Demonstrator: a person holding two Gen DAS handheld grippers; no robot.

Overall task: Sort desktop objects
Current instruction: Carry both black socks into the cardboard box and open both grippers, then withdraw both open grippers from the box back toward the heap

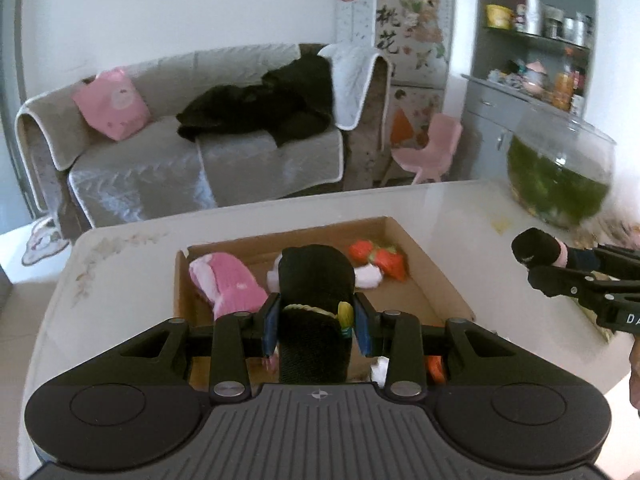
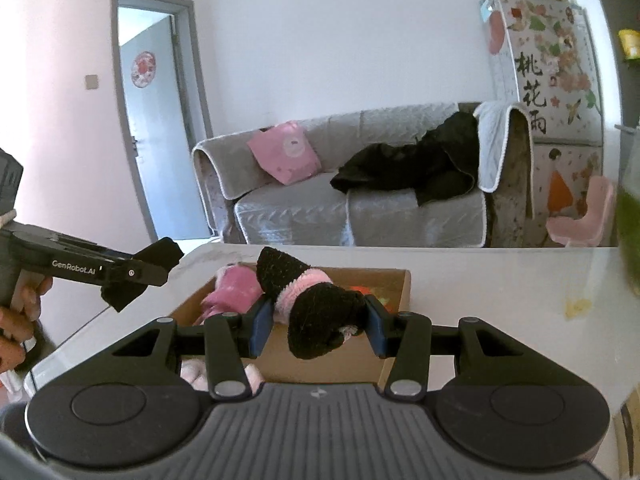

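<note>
My left gripper (image 1: 316, 326) is shut on a black sock (image 1: 316, 280) with a yellow trim and holds it above a shallow cardboard box (image 1: 436, 280). In the box lie a pink sock (image 1: 232, 280) and an orange and white sock (image 1: 380, 262). My right gripper (image 2: 316, 326) is shut on a black sock with a pink cuff (image 2: 316, 304), just before the box's near wall (image 2: 332, 364). The right gripper also shows in the left wrist view (image 1: 536, 260), to the right of the box. The left gripper shows in the right wrist view (image 2: 140, 276), left of the box.
The box stands on a white glossy table (image 1: 448, 208). A round glass fishbowl (image 1: 560, 176) with green water stands at the table's far right. A grey sofa (image 1: 160, 160), a pink chair (image 1: 432, 148) and a shelf unit (image 1: 536, 60) lie beyond the table.
</note>
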